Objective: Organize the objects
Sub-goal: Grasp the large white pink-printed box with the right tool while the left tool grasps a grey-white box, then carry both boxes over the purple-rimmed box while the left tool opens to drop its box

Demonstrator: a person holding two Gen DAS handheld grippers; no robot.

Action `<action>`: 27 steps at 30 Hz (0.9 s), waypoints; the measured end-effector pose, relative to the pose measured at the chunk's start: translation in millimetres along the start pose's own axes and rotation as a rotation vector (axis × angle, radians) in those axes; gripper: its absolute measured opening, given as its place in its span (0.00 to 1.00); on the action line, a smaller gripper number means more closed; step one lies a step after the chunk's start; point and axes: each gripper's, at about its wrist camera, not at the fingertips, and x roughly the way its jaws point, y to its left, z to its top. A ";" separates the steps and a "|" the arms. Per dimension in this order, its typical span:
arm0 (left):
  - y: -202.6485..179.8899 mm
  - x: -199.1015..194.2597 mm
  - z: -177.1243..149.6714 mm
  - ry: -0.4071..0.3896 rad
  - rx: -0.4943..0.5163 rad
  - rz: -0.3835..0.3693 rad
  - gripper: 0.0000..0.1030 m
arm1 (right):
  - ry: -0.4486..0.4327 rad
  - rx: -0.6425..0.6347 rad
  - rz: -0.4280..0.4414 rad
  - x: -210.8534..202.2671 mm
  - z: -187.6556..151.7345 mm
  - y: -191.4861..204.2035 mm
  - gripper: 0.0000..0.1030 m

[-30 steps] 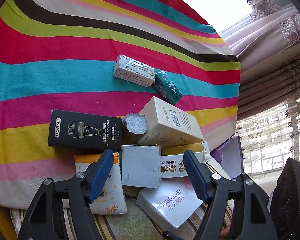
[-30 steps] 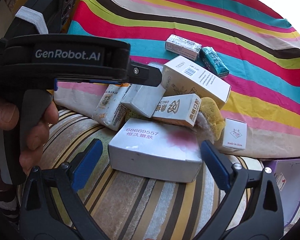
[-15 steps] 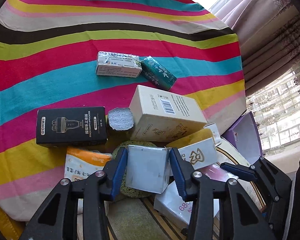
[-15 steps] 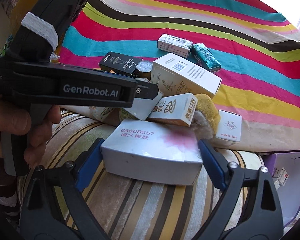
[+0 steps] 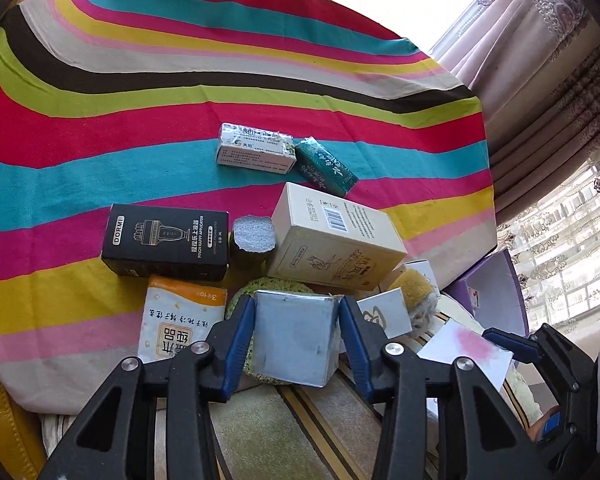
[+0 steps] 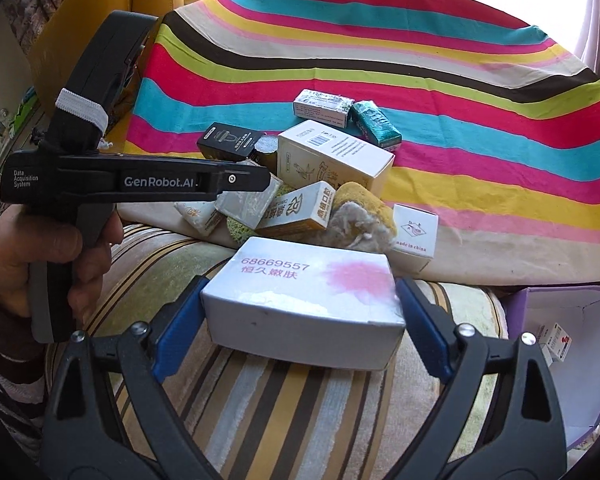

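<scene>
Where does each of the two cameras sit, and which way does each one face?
Left wrist: on the left gripper, looking steeply down along its fingers at the silver box clamped between them; the right gripper's tips show at right.
Right wrist: on the right gripper, looking steeply down at the white box between its pads; the left gripper and the hand holding it show at left.
Shared: the striped cloth, the black box and the cream barcode box.

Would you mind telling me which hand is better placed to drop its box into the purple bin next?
The right. Its gripper holds the white box with the pink blotch, and the open purple bin sits just beside it. The left gripper, clamped on the silver box, is farther from the bin.
</scene>
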 end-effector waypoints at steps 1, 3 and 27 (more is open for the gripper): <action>-1.8 -3.0 -1.1 -0.016 -0.006 0.004 0.43 | -0.005 0.005 0.001 -2.0 -1.3 -2.8 0.91; -6.1 -9.7 -3.8 -0.046 -0.011 0.013 0.43 | -0.012 0.018 -0.001 -5.5 -3.8 -8.9 0.91; -116.0 -13.5 -20.0 -0.087 0.103 -0.061 0.43 | -0.140 0.234 -0.086 -68.4 -46.6 -123.6 0.91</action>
